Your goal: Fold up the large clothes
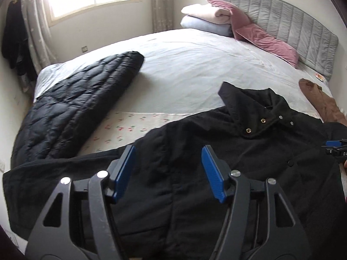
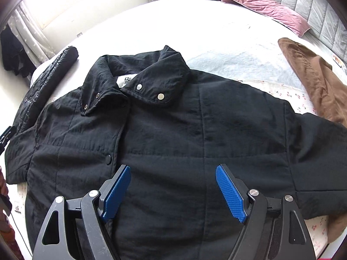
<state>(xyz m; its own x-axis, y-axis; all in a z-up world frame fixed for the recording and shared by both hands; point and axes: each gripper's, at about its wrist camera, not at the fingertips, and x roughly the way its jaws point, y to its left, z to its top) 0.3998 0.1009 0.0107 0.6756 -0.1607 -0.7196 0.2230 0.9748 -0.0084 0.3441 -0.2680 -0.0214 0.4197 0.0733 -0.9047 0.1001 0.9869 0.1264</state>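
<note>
Black jacket (image 2: 173,134) lies spread front-up on the bed (image 1: 195,65), filling the middle and lower part of both my views, its collar (image 2: 149,80) toward the top of the frame with the snaps undone and a white label showing inside. One sleeve (image 2: 321,158) runs off to the right edge of the right wrist view; the other reaches the lower left of the left wrist view.

My left tongs (image 1: 169,171) stand spread at the bottom centre of their frame, blue pads apart with only jacket cloth seen behind the gap and nothing pinched. My right tongs (image 2: 173,191) are spread wider still at the bottom centre of their own frame, hanging over the jacket's lower front, empty too; a tip of them shows at the right edge of the left wrist view.

Black quilted coat (image 1: 71,112) lies folded at the left of the frame. Brown garment (image 2: 312,82) rests at the right, near the jacket's sleeve. Pink pillow (image 1: 264,36) and folded blankets (image 1: 206,13) sit in the upper right against the grey headboard (image 1: 303,32).
</note>
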